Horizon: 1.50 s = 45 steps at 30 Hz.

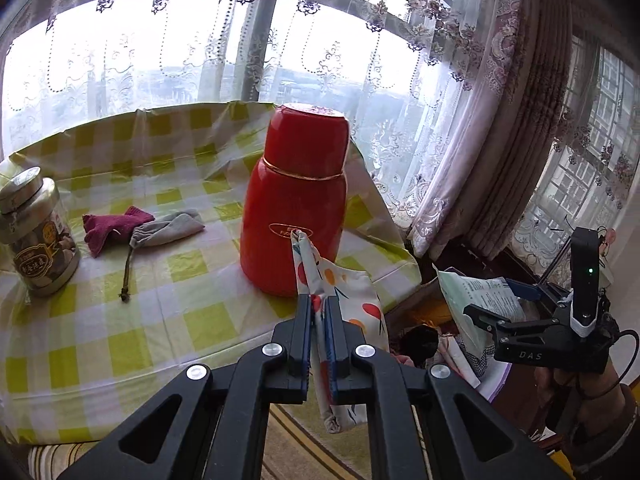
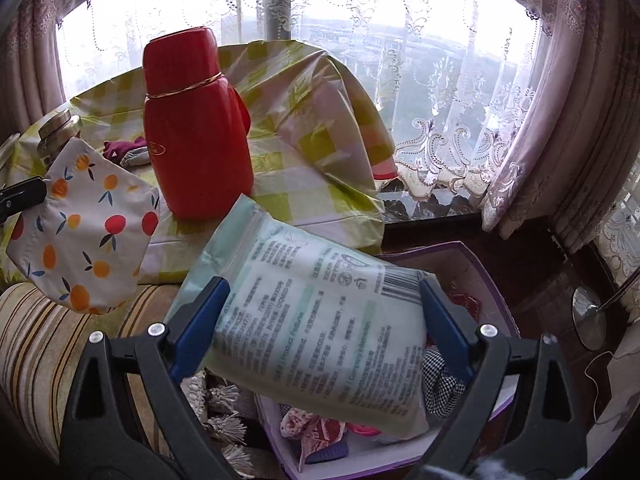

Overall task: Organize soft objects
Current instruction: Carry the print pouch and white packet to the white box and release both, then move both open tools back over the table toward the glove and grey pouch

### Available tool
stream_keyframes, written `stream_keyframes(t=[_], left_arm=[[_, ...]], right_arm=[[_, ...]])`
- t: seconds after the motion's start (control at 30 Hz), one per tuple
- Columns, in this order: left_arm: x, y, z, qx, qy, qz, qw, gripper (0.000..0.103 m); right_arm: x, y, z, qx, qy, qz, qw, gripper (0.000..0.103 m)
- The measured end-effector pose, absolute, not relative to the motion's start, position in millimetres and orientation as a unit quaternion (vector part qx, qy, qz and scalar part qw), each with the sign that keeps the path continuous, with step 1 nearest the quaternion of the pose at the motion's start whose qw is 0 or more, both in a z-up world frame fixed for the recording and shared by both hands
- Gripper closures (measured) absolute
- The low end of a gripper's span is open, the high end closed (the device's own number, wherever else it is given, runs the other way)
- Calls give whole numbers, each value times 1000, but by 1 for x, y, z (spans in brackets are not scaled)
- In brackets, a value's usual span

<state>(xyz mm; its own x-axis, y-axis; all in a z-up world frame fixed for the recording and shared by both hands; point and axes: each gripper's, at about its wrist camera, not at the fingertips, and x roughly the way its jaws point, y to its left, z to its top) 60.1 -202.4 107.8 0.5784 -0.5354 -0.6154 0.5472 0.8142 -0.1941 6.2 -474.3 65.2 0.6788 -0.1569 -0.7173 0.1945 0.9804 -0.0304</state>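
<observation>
My left gripper (image 1: 319, 304) is shut on a white fruit-print cloth pouch (image 1: 344, 292), held above the table's front edge; the pouch also shows in the right wrist view (image 2: 86, 232). My right gripper (image 2: 320, 288) is shut on a pale green tissue pack (image 2: 316, 320) and holds it over a purple box (image 2: 480, 264) with several soft items inside. The right gripper also shows in the left wrist view (image 1: 516, 320), to the right and below the table. A dark red sock (image 1: 110, 226) and a grey drawstring pouch (image 1: 168, 230) lie on the table.
A red thermos (image 1: 298, 200) stands on the green-checked tablecloth (image 1: 120, 320). A metal-lidded jar (image 1: 38, 232) stands at the left. Lace curtains (image 1: 460, 140) and a window are behind. A striped cushion (image 2: 48, 340) lies below the table. A lamp base (image 2: 588, 316) sits at the right.
</observation>
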Motion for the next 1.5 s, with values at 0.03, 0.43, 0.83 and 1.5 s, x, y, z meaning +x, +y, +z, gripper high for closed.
stream_keyframes(t=[0.03, 0.43, 0.83, 1.5], left_arm=[[58, -211, 109, 11, 344, -313, 885, 96], [32, -313, 105, 45, 358, -405, 840, 96], [25, -354, 70, 54, 423, -437, 792, 54], [62, -230, 67, 5, 417, -314, 853, 53]], right_arm=[[4, -482, 66, 26, 388, -106, 915, 8], [-18, -558, 68, 58, 382, -187, 903, 7], [-35, -581, 75, 72, 370, -212, 902, 7], [4, -462, 77, -2, 392, -82, 916, 7]])
